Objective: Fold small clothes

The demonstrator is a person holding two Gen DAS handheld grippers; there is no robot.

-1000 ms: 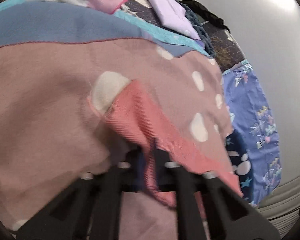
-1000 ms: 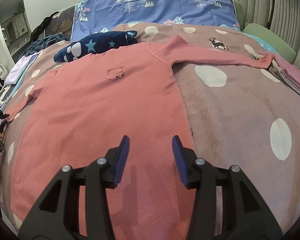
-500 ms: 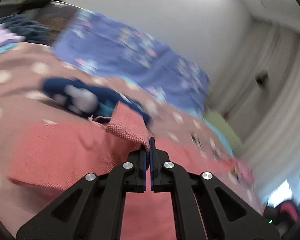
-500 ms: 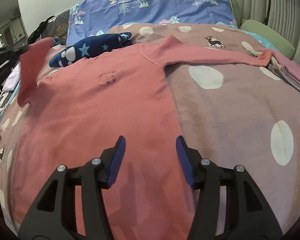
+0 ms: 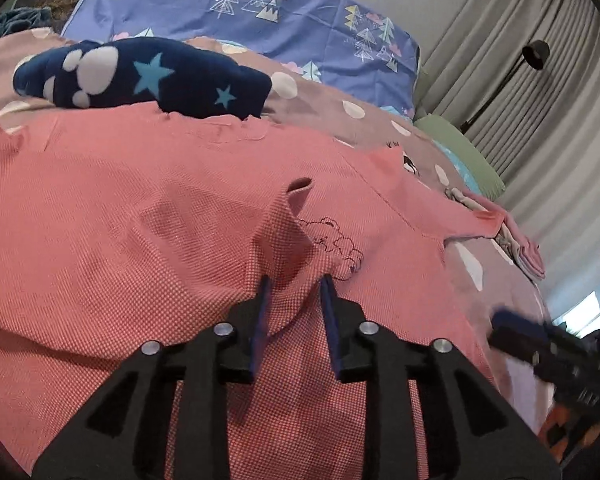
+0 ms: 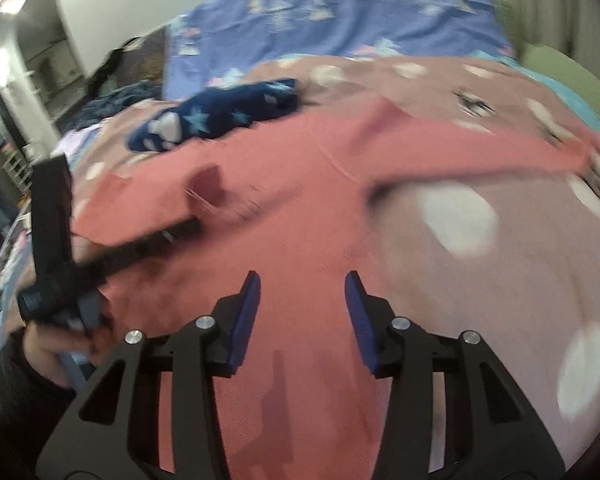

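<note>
The left gripper [image 5: 294, 280] is matte black plastic, two angular arms with triangular cut-outs, each carrying two round silver screw heads, tipped with thin dark-blue pads [image 5: 328, 300]. The right gripper [image 6: 302, 280] is built alike: black frame, triangular openings, silver screws, broader blue pads [image 6: 242, 320]. In the right wrist view, at 9 o'clock, the left gripper's black body shows blurred, gripped by a hand [image 6: 56, 344] emerging from a dark sleeve [image 6: 16, 364]

No words, numbers or brand marks can be read anywhere. The pink top [image 5: 148, 216] carries only a small outlined bear drawing [image 5: 334, 240] on its chest, without lettering.
</note>
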